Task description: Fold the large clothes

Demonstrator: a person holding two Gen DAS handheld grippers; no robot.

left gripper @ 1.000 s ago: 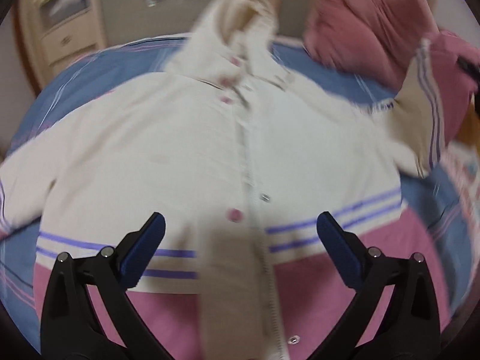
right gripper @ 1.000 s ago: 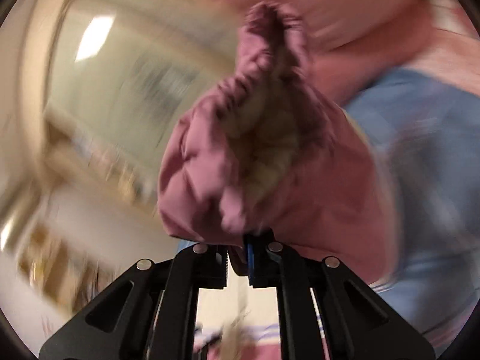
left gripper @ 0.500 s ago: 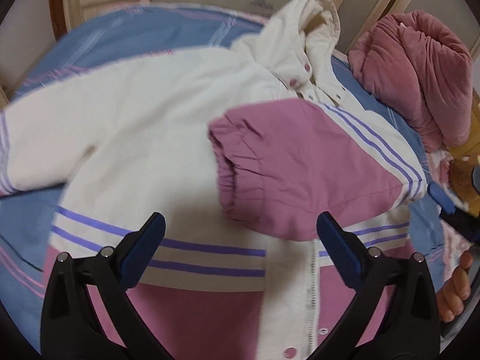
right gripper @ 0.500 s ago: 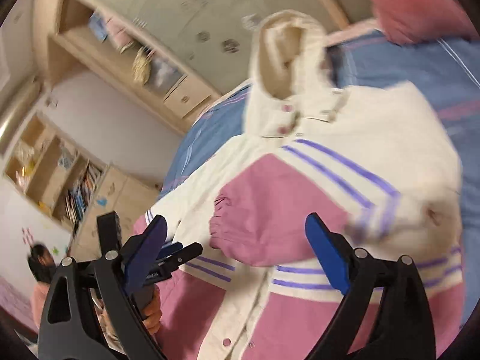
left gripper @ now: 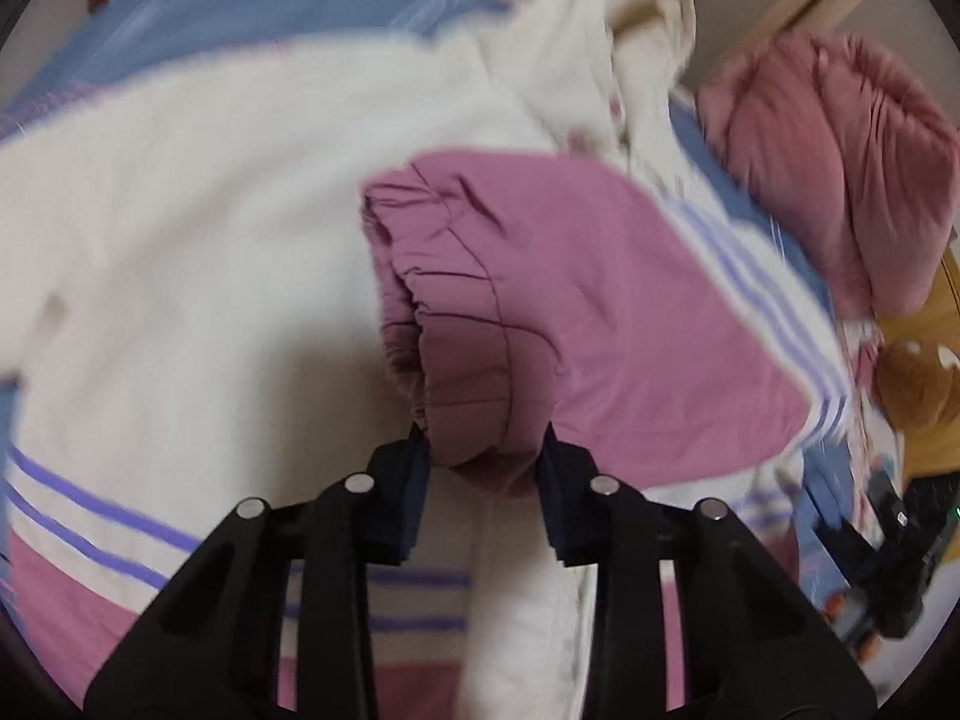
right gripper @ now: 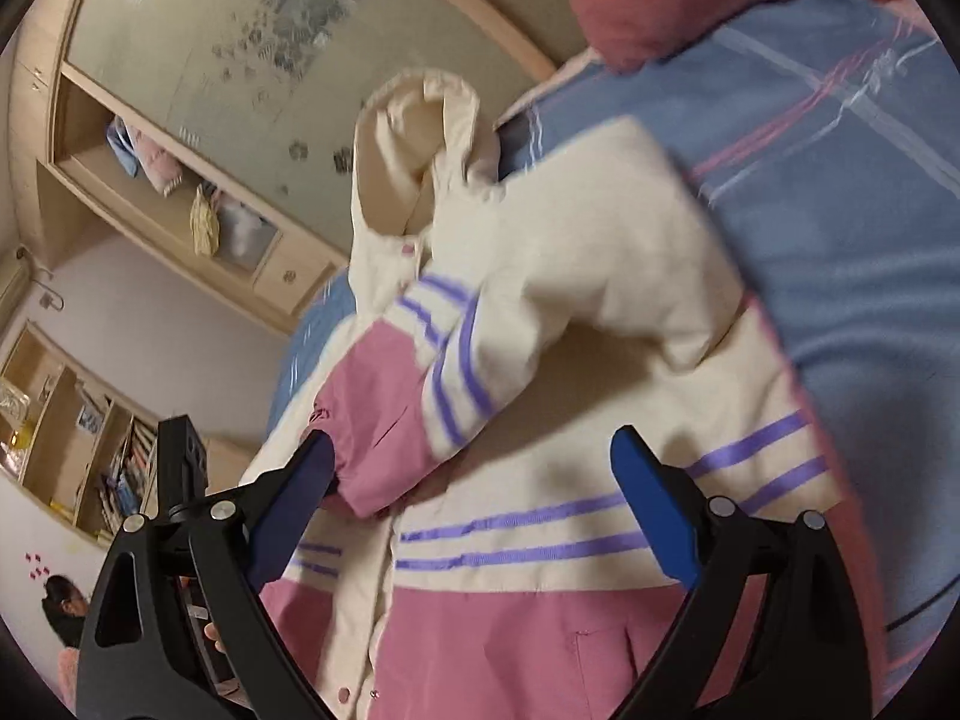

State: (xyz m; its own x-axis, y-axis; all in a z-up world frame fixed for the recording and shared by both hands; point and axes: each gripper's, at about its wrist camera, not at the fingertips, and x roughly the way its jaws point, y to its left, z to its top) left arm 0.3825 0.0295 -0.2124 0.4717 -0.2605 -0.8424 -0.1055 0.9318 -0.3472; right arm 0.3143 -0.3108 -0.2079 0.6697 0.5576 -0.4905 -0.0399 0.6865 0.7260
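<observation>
A cream and pink hooded jacket (left gripper: 198, 252) with purple stripes lies front up on the bed; it also shows in the right wrist view (right gripper: 600, 312). Its pink sleeve (left gripper: 540, 312) is folded across the chest. My left gripper (left gripper: 483, 480) is shut on the sleeve's elastic cuff (left gripper: 474, 414). In the right wrist view the folded sleeve (right gripper: 384, 420) lies left of centre. My right gripper (right gripper: 474, 504) is open and empty, above the jacket's lower front with its purple stripes.
The bed has a blue striped sheet (right gripper: 840, 192). A rolled pink quilt (left gripper: 840, 168) lies at the bed head, and a brown plush toy (left gripper: 912, 384) sits at the right. Wooden shelves and a cabinet (right gripper: 180, 204) stand beyond the bed.
The left gripper moved forward onto the folded sleeve's cuff and closed on it. The right gripper, which let go of the sleeve earlier, stays open and has drawn closer to the jacket.
</observation>
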